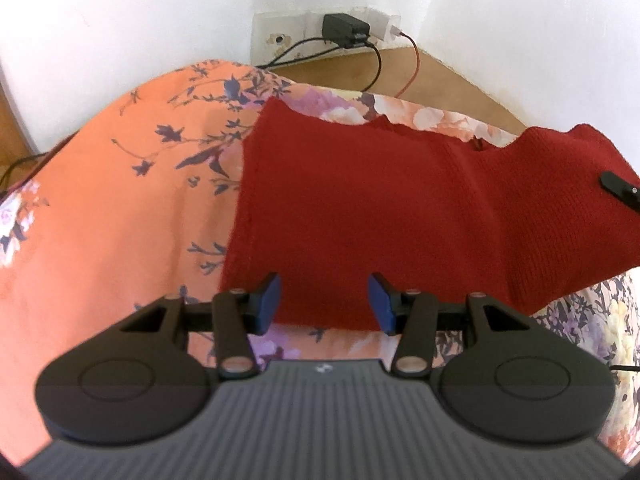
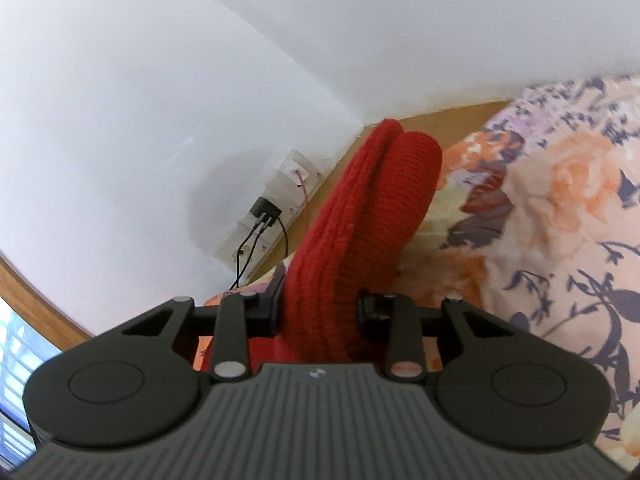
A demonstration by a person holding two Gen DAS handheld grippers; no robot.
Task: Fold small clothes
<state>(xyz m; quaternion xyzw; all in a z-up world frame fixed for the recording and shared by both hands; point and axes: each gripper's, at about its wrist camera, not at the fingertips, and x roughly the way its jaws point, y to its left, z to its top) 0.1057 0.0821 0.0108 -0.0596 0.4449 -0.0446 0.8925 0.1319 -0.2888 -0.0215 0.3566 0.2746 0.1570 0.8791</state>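
Observation:
A dark red knitted garment (image 1: 360,208) lies spread on an orange floral bedsheet (image 1: 120,200). My left gripper (image 1: 324,300) hovers over its near edge, open, its blue pads wide apart and nothing pinched between them. The garment's far right corner is raised, and there a black finger (image 1: 622,192) of the other gripper shows. In the right wrist view, my right gripper (image 2: 320,308) is shut on a bunched fold of the red garment (image 2: 372,208). The fold stands up from between the jaws, above the sheet (image 2: 560,200).
White walls meet in a corner behind the bed. A wall socket strip with a black charger (image 1: 344,32) and trailing cables sits just above the wooden bed edge (image 1: 440,76). A window (image 2: 16,352) shows at the lower left of the right wrist view.

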